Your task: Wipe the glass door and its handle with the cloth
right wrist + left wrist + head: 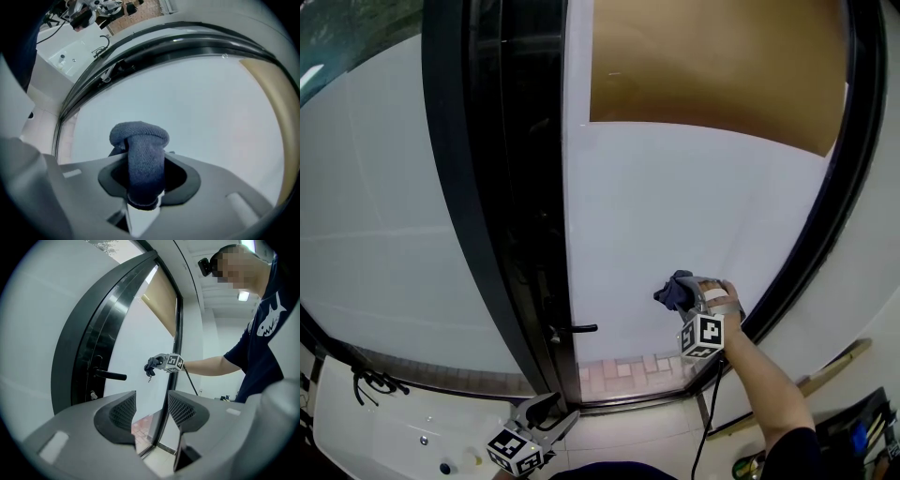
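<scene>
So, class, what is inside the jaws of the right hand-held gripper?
A dark blue cloth, pinched by the right hand-held gripper, its rolled end poking out towards the glass door. The cloth's lower end is hidden between the jaws.

A tan blind [712,66] hangs at the top. Well below the blind lies a patch of pale red paving [628,372]. Below and left of the blind sits a white counter [356,431] with a black cord [375,382] on it. Below and right of the blind, a wooden strip [839,364] lies slanted.
</scene>
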`<state>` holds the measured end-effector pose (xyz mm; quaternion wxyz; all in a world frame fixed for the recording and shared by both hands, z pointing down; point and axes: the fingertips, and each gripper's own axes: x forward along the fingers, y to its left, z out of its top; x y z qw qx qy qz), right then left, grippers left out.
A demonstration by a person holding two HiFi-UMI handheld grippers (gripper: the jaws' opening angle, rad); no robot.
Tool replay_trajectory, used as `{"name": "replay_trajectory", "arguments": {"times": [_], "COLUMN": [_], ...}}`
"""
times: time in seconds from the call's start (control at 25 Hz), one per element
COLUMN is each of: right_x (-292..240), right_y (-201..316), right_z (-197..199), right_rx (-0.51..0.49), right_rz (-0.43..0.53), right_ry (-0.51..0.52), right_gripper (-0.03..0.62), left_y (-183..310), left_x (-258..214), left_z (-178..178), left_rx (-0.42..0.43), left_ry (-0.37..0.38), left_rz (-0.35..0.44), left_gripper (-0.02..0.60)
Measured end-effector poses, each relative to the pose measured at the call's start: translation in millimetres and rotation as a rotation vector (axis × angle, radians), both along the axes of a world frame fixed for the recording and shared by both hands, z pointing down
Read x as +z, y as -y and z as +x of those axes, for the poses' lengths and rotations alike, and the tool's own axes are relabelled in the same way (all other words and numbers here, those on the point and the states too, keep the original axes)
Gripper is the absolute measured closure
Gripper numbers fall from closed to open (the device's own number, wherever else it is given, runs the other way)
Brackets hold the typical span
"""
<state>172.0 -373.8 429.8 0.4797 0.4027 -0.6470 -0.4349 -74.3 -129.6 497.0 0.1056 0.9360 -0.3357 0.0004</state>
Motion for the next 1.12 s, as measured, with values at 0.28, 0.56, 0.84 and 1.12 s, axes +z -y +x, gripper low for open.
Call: {"name": "replay_trajectory", "arguments": {"times": [0.28,0.56,0.84,1.12], "right_x": [-12,-14,7,30], "right_y": [-20,-47,-43,-21], "right_z": [-31,-155,-233,-214], "right_rx": [-0.054,-0.286,-0.378,-0.329], "right_rz": [-0.023,-0.029,-0.06,-0.087], "right_ry": [0.112,0.12,0.081,0.036], "right_gripper": [0.464,0.464,0.464,0.464], "left_y": [-4,-7,-11,-13], "left_x": [4,0,-1,5], "left_z": [-1,-3,-14,-22], "left_rx": [-0.001,-0.011,-0.052,-0.069], "left_ry": [0.001,0.005,0.004,-0.01], "left_rz": [-0.005,-0.001,-0.01,-0.011], "left_gripper": [0.371,0.371,0.371,0.371]}}
